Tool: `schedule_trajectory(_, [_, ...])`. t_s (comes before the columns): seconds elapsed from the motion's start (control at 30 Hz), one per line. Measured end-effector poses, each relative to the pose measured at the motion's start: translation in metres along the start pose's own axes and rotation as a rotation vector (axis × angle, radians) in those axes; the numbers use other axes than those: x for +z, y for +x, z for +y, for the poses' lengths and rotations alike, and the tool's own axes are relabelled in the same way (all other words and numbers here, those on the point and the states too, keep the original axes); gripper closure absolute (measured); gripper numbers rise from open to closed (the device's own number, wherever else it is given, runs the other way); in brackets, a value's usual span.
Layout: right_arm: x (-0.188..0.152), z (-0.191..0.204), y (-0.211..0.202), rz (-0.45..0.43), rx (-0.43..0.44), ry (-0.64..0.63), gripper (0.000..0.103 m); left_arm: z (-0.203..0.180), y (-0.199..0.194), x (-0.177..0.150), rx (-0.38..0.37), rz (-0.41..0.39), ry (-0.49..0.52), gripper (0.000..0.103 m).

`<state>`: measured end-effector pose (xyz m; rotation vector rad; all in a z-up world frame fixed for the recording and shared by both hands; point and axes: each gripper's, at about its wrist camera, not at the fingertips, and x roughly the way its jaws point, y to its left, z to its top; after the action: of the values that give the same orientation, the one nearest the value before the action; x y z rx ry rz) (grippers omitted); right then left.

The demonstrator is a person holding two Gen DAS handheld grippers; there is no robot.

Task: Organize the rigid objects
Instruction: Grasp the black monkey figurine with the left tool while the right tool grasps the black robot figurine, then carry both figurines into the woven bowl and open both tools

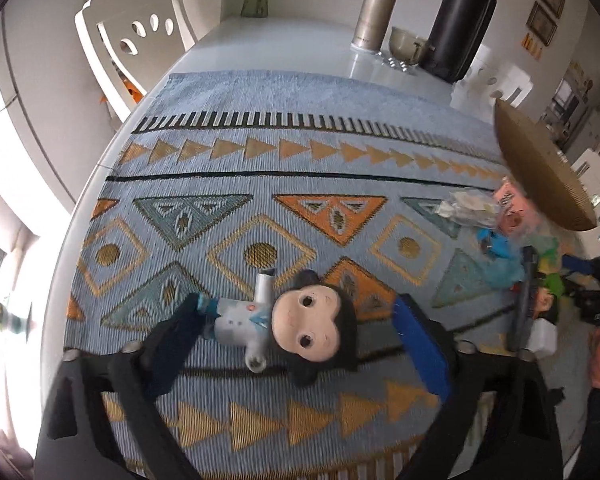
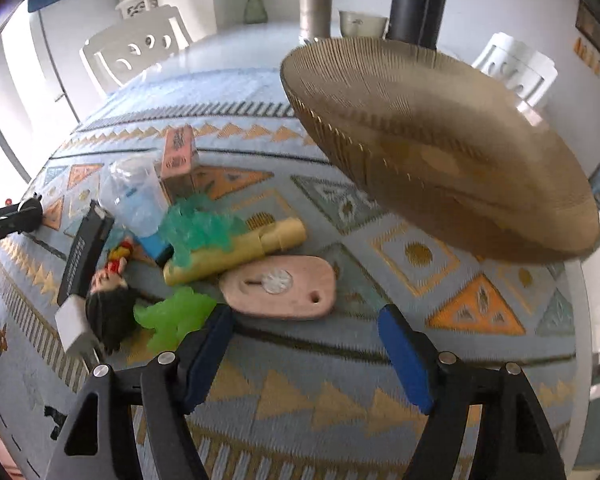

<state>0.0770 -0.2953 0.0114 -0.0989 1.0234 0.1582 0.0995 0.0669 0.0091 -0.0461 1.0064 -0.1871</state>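
Doll point(image 1: 300, 324) lies low in frame between your left claw point(image 1: 300, 332) pads, open and untouching: centre, then squeeze its body.

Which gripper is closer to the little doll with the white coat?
Left. The left gripper has the doll right between its open fingers. The right gripper is away, by the pile of toys.
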Motion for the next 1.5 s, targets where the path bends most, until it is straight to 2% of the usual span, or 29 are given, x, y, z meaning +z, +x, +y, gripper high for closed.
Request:
schedule_trajectory(0.07, [0.002,-0.006,0.001,-0.01,0.023,0.01,0.028,-0.003,0.001,0.0,0.037,-0.015,0.023,0.03])
schedule_trajectory(0.1, [0.004,-0.007,0.001,-0.014,0.033,0.015,0.028,-0.003,-0.001,-0.001,0.054,-0.025,0.033,0.033])
schedule_trajectory(0.2, [0.002,-0.011,0.0,-0.03,0.055,0.026,0.028,-0.001,-0.004,-0.003,0.029,-0.03,0.03,0.033])
schedule_trajectory(0.23, [-0.001,-0.008,-0.001,-0.033,0.05,0.028,0.033,-0.002,-0.007,-0.006,0.019,-0.028,0.026,0.033])
schedule_trajectory(0.27, [-0.003,-0.007,-0.004,-0.041,0.056,0.024,0.045,-0.003,-0.008,-0.007,0.012,-0.028,0.025,0.033])
schedule_trajectory(0.3, [-0.006,-0.005,-0.006,-0.049,0.066,0.013,0.052,-0.004,-0.01,-0.01,0.003,-0.032,0.027,0.033])
schedule_trajectory(0.4, [0.0,0.013,-0.002,-0.055,0.017,-0.008,0.056,-0.012,-0.015,-0.015,-0.013,-0.044,0.043,0.033])
schedule_trajectory(0.43, [-0.002,0.017,-0.003,-0.056,0.026,-0.008,0.078,-0.014,-0.018,-0.018,-0.017,-0.049,0.045,0.033])
schedule_trajectory(0.47, [-0.004,0.018,-0.004,-0.054,0.056,-0.002,0.089,-0.017,-0.02,-0.021,-0.024,-0.054,0.045,0.033])
schedule_trajectory(0.57, [-0.013,0.017,-0.009,-0.047,0.062,0.023,0.088,-0.022,-0.026,-0.029,-0.031,-0.073,0.051,0.033])
schedule_trajectory(0.67, [-0.03,0.017,-0.021,-0.02,0.151,0.091,0.088,-0.027,-0.03,-0.038,-0.027,-0.116,0.065,0.033])
schedule_trajectory(0.73, [-0.041,0.023,-0.032,-0.022,0.175,0.09,0.085,-0.027,-0.031,-0.038,-0.017,-0.13,0.071,0.033])
schedule_trajectory(0.8, [-0.055,0.039,-0.046,-0.025,0.237,0.05,0.076,-0.028,-0.033,-0.038,-0.013,-0.149,0.075,0.033])
schedule_trajectory(0.87, [-0.067,0.059,-0.057,-0.027,0.342,0.008,0.035,-0.028,-0.031,-0.038,-0.013,-0.144,0.08,0.033])
schedule_trajectory(0.93, [-0.075,0.078,-0.064,-0.048,0.376,-0.03,0.027,-0.03,-0.032,-0.039,-0.008,-0.148,0.085,0.033])
schedule_trajectory(1.03, [-0.079,0.112,-0.059,-0.035,0.36,-0.105,0.028,-0.033,-0.033,-0.041,-0.004,-0.156,0.1,0.033])
schedule_trajectory(1.13, [-0.085,0.135,-0.053,-0.031,0.298,-0.149,0.049,-0.039,-0.033,-0.044,0.015,-0.162,0.128,0.033])
schedule_trajectory(1.2, [-0.087,0.144,-0.053,-0.042,0.238,-0.175,0.056,-0.043,-0.034,-0.046,0.028,-0.17,0.148,0.033])
schedule_trajectory(1.37, [-0.093,0.151,-0.059,-0.086,0.154,-0.177,0.057,-0.054,-0.036,-0.049,0.054,-0.185,0.202,0.033])
schedule_trajectory(1.5, [-0.089,0.13,-0.07,-0.116,0.14,-0.094,0.057,-0.063,-0.046,-0.051,-0.01,-0.199,0.216,0.033])
